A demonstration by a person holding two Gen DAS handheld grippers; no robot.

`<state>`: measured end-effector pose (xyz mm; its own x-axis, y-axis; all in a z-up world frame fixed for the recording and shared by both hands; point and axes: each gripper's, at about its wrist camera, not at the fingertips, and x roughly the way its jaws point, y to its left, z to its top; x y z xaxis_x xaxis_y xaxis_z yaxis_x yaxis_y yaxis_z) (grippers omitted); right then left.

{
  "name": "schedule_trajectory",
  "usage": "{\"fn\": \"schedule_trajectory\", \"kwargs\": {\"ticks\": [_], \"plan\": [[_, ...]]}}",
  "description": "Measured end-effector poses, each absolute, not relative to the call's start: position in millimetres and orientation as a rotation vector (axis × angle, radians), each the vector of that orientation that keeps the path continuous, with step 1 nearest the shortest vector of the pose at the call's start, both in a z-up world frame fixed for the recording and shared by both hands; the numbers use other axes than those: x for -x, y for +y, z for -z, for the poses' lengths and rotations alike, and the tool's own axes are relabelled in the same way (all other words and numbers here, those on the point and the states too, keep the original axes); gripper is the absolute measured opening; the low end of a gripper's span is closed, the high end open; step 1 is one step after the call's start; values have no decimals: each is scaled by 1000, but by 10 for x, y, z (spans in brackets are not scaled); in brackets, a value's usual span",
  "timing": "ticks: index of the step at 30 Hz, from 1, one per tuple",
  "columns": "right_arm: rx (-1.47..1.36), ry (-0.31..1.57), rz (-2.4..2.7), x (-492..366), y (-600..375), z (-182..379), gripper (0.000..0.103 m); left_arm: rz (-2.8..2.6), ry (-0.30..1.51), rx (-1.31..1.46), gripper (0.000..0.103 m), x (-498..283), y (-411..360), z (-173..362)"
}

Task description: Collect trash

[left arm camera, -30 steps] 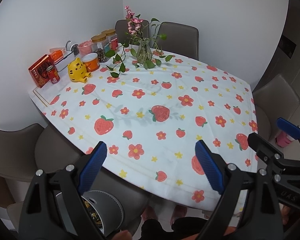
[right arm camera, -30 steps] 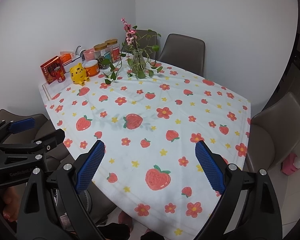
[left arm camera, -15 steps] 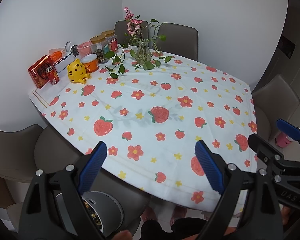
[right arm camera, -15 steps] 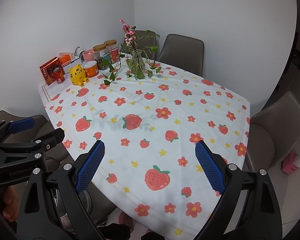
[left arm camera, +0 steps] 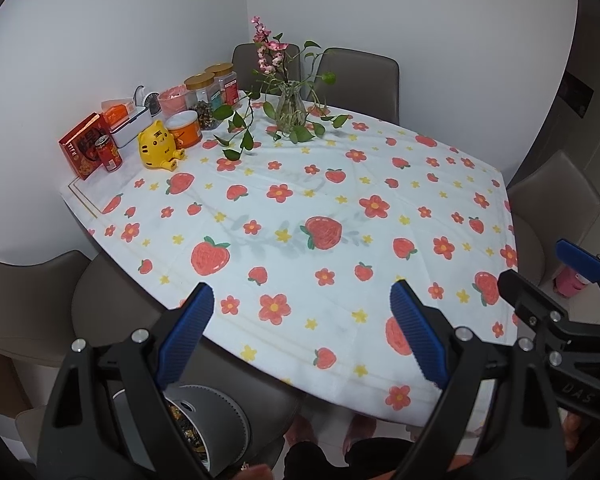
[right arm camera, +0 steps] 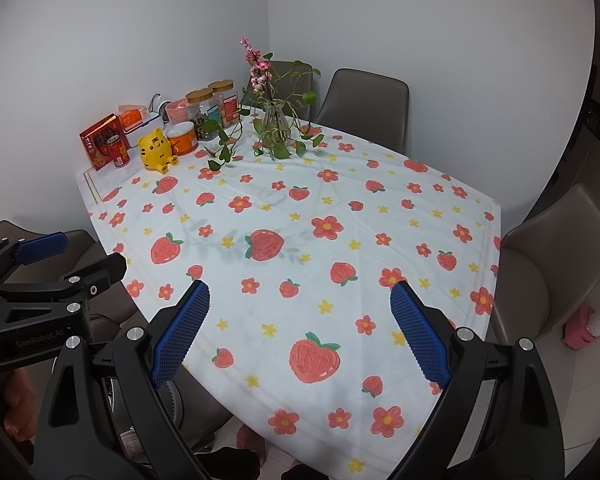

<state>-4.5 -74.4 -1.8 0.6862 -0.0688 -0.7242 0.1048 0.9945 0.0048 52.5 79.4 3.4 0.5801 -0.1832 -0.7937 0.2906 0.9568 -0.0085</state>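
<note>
A grey trash bin [left arm camera: 216, 420] holding scraps stands on the floor under the table's near left corner, below my left gripper [left arm camera: 300, 320]. That gripper is open and empty above the table's near edge. My right gripper [right arm camera: 300, 320] is open and empty too, over the near part of the strawberry tablecloth [right arm camera: 300, 220]. Each gripper shows at the side of the other's view: the right gripper [left arm camera: 540, 276] and the left gripper [right arm camera: 80, 256]. I see no loose trash on the cloth.
At the far left corner stand a red box [left arm camera: 82, 144], a red can [left arm camera: 108, 153], a yellow tiger figure [left arm camera: 158, 149], an orange tub [left arm camera: 186, 128] and jars [left arm camera: 204, 94]. A glass vase with trailing plants [left arm camera: 288, 106] stands at the back. Brown chairs [left arm camera: 360, 76] ring the table.
Both views have crept slightly; the table contents sit a touch lower and nearer. Both grippers stay open and empty.
</note>
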Motion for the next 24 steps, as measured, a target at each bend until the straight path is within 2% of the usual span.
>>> {"fn": "schedule_trajectory", "kwargs": {"ticks": [24], "plan": [[-43,804,104,26,-788,-31,89,295,861,-136,90,-515,745,-75]]}}
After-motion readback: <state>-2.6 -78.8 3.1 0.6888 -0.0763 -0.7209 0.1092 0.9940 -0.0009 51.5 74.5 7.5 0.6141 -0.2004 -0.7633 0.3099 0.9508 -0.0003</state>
